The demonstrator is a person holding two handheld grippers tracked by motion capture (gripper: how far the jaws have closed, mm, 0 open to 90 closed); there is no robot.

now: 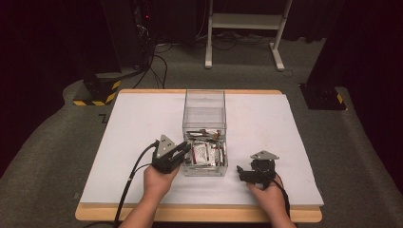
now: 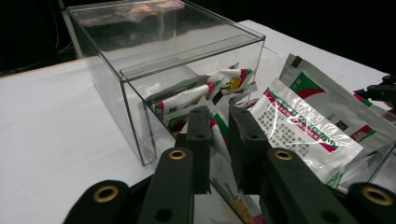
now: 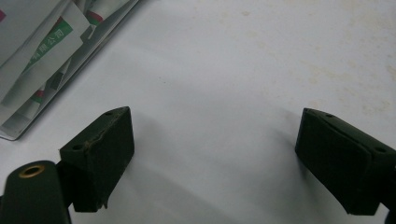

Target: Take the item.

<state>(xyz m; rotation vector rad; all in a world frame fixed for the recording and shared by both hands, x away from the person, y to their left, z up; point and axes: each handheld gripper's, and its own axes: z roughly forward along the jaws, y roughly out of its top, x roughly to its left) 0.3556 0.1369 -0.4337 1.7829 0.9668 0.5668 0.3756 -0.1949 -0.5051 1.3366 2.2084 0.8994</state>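
A clear acrylic box (image 1: 205, 110) stands in the middle of the white mat, with several printed foil packets (image 1: 205, 153) piled in its near half. My left gripper (image 1: 187, 148) reaches over the box's near left corner. In the left gripper view its jaws (image 2: 219, 116) stand nearly together, shut on a white, red and green packet (image 2: 218, 133) that runs down between them. More packets (image 2: 306, 128) lean to the right of it. My right gripper (image 1: 240, 172) rests open on the mat right of the box, with bare mat between its jaws (image 3: 215, 140). Packets (image 3: 44, 56) behind the box wall show at upper left.
The white mat (image 1: 138, 128) lies on a wooden tabletop (image 1: 199, 214). The box's far half (image 2: 154, 32) holds no packets. Beyond the table are a white stand's legs (image 1: 242, 42), cables and a yellow-black striped base (image 1: 97, 92) on the grey carpet.
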